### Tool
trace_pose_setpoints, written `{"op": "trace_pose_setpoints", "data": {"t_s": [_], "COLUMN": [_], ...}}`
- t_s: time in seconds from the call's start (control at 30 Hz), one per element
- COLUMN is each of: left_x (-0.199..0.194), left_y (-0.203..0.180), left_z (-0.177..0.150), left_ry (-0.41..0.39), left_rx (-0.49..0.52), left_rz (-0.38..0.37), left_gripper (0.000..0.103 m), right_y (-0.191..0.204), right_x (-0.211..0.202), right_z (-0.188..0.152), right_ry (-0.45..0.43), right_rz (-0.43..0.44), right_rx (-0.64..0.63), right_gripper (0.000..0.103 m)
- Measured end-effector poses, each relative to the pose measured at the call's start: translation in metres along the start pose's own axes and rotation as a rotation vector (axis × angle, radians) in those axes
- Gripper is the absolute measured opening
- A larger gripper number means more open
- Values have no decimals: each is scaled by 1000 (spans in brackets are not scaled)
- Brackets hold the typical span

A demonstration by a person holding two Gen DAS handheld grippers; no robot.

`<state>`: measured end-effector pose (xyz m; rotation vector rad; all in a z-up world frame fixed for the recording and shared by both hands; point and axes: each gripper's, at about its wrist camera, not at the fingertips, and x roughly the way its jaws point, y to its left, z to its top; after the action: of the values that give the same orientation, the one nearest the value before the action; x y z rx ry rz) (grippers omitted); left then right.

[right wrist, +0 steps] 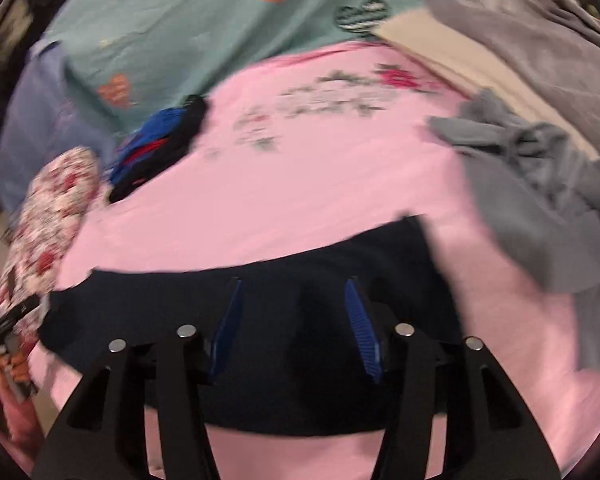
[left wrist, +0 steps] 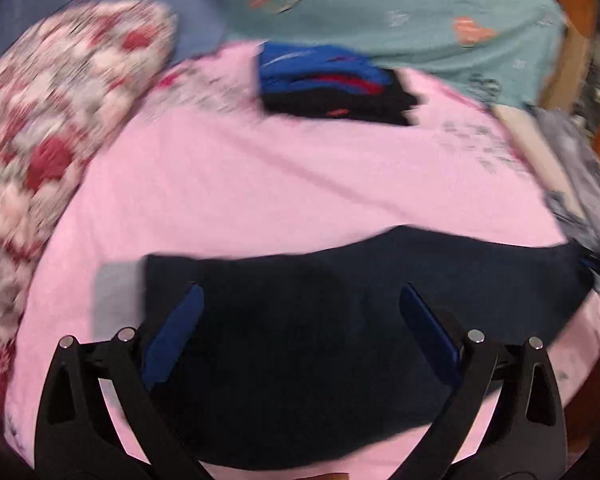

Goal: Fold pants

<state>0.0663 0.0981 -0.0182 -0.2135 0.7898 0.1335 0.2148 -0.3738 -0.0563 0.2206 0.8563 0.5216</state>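
While both views are smeared by blur, the surroundings can still be made out: a pink sheet (left wrist: 260, 184) covers the bed, with a teal blanket (left wrist: 400, 4) printed with orange hearts lying beyond it. A stack of folded blue, red and black clothes (left wrist: 332, 84) sits at the far edge of the pink sheet, and a red-and-white floral cushion (left wrist: 56, 120) lies to its left. Loose grey garments (right wrist: 540, 184) are heaped at the right side of the bed, near the dark cloth's right end.

Spread flat across the near part of the pink sheet are the dark navy pants (left wrist: 340, 320), running left to right beneath both cameras. The left tool (left wrist: 300, 292) stands wide open above the pants, its blue pads (left wrist: 176, 332) apart and nothing between them. The right tool (right wrist: 294, 284) is also open, somewhat narrower, over the same cloth and gripping nothing; whether either touches the fabric cannot be told.
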Motion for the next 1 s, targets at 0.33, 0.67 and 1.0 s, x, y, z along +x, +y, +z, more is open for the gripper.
{"op": "trace_pose_setpoints", "data": {"t_s": [0.33,0.67,1.0], "left_x": [61,48,65], "left_y": [-112,-81,-138], "left_z": [-49,-33,-39], "left_ry": [234,189,189], "left_rx": [226,58,32], "left_rz": [-97,-21,-318], "left_gripper": [101,101,101], "right_y": [-21,-66,-93], "right_x": [-16,-91,-82], "right_z": [-35,-49,-62], "right_ry": [38,-220,-133], "right_rz": [-84,-170,-78], "right_rx": [17,394,644], "right_gripper": [55,59,60]}}
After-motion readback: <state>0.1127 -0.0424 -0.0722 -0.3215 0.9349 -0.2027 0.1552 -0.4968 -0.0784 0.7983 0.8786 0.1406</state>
